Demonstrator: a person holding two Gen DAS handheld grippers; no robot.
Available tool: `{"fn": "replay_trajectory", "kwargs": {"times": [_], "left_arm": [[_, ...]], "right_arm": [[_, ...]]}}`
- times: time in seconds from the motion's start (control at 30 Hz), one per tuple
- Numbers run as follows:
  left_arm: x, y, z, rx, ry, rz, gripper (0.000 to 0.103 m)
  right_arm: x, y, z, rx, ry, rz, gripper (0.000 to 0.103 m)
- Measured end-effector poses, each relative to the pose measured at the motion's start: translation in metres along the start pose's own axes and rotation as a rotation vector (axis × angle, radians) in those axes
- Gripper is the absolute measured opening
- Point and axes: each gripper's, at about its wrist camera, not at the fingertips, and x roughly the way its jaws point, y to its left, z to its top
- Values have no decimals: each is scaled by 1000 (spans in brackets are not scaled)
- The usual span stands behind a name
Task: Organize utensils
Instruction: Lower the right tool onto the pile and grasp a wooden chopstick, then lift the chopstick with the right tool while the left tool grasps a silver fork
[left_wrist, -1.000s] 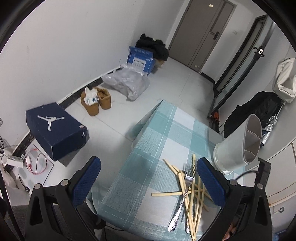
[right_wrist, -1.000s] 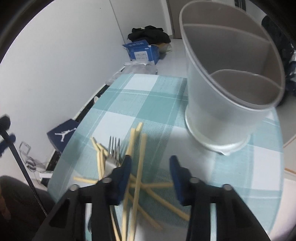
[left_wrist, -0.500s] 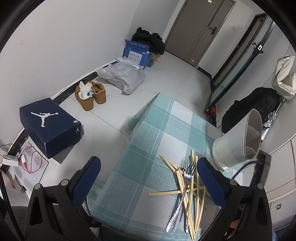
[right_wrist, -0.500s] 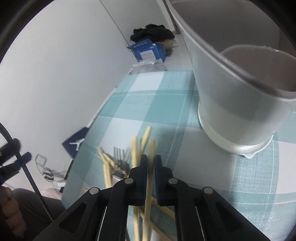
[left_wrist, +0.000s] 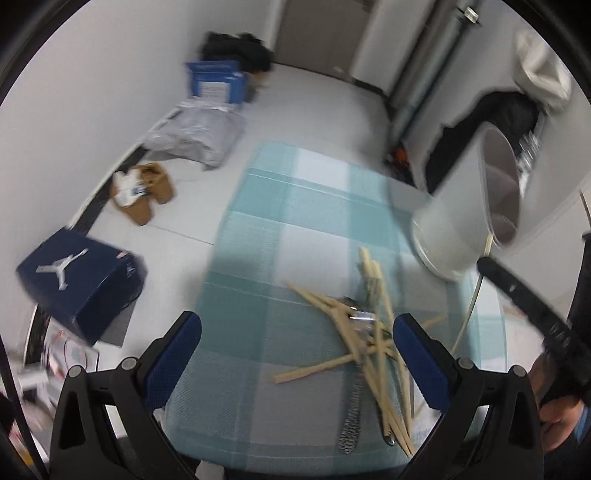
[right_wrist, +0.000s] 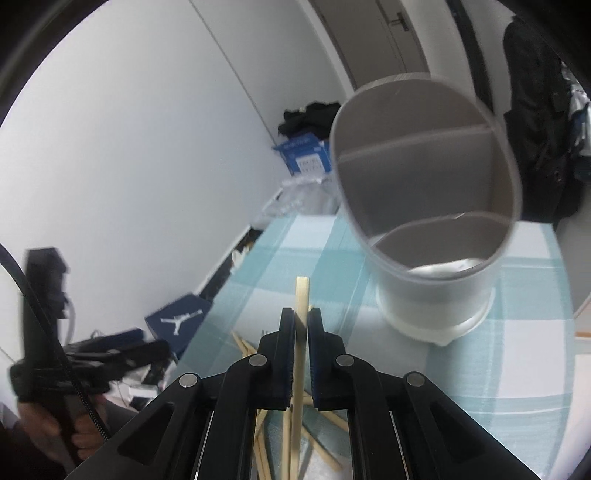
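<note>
1 holder, 1 fork, 2 shoes, 2 boxes

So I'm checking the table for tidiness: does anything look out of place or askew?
Yes. The chopsticks lie crisscrossed in a loose heap over a fork on the checked tablecloth, not in the divided holder. One chopstick is pinched in the right tool.
</note>
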Motion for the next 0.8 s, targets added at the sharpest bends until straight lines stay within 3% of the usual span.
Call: {"fn": "replay_trajectory", "kwargs": {"times": [0.13, 0.4, 0.53, 0.8], "left_arm": [[17, -19, 10, 67, 55, -22, 102], [43, -26, 12, 63, 124, -20, 94], [47, -30, 11, 93, 144, -1, 79], [58, -40, 14, 101, 150, 15, 63]], "right_arm": [[-20, -6, 1, 4, -57, -7, 6], [-43, -16, 0, 8, -109, -17, 6], [-46, -24, 4, 9, -121, -16, 6], [-60, -29, 1, 33, -138, -11, 6]]}}
